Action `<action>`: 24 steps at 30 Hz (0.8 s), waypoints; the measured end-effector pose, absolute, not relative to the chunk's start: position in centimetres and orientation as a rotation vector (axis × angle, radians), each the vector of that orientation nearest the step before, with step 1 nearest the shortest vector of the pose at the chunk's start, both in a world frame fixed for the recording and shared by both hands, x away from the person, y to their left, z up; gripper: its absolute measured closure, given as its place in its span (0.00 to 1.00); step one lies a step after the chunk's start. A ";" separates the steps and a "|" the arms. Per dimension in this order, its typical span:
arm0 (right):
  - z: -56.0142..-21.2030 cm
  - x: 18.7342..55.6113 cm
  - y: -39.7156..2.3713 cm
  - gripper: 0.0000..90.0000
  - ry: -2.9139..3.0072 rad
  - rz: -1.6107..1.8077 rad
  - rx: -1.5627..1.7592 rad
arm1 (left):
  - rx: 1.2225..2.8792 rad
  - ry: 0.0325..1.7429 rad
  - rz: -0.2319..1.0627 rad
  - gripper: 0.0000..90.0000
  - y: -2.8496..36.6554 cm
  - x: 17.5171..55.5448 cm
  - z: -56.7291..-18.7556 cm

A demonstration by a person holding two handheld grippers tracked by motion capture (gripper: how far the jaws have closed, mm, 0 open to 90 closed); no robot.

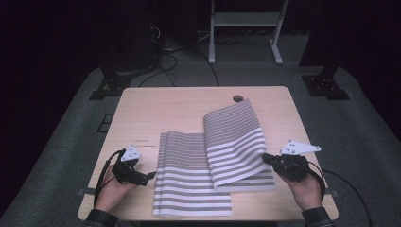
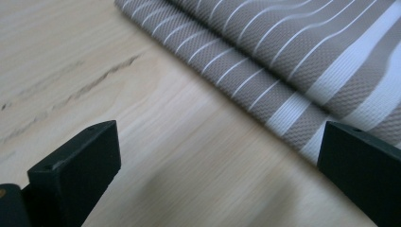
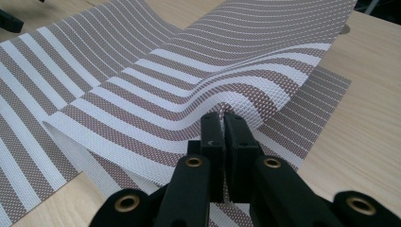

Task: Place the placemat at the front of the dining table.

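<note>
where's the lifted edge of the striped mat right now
In the high view the striped mat lies centre-front on the table; its raised right edge is pinched in the right claw, at the table's right front.

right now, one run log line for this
left gripper: open, beside mat | right gripper: shut on top mat edge, lifted | table

Dim room, grey carpet floor (image 1: 71,118); black cables (image 1: 165,61) trailing behind the wooden table (image 1: 189,101); a white metal stand (image 1: 246,28) beyond.
</note>
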State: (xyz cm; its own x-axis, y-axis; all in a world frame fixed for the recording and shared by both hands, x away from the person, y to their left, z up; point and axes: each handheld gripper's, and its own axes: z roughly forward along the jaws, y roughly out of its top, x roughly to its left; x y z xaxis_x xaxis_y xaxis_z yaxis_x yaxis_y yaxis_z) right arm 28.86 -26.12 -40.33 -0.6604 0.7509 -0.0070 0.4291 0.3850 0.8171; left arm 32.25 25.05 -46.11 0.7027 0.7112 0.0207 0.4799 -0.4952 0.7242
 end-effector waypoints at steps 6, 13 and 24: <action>-40.0 29.0 -25.2 0.97 2.282 1.180 1.002 | 2.131 0.844 0.366 0.00 23.7 31.8 -44.9; -39.8 29.3 -24.0 0.97 2.305 1.176 0.982 | 2.112 0.758 0.337 0.00 21.1 31.4 -43.8; -39.4 29.7 -22.3 0.97 2.324 1.191 0.958 | 2.118 0.665 0.298 0.00 17.9 31.3 -42.8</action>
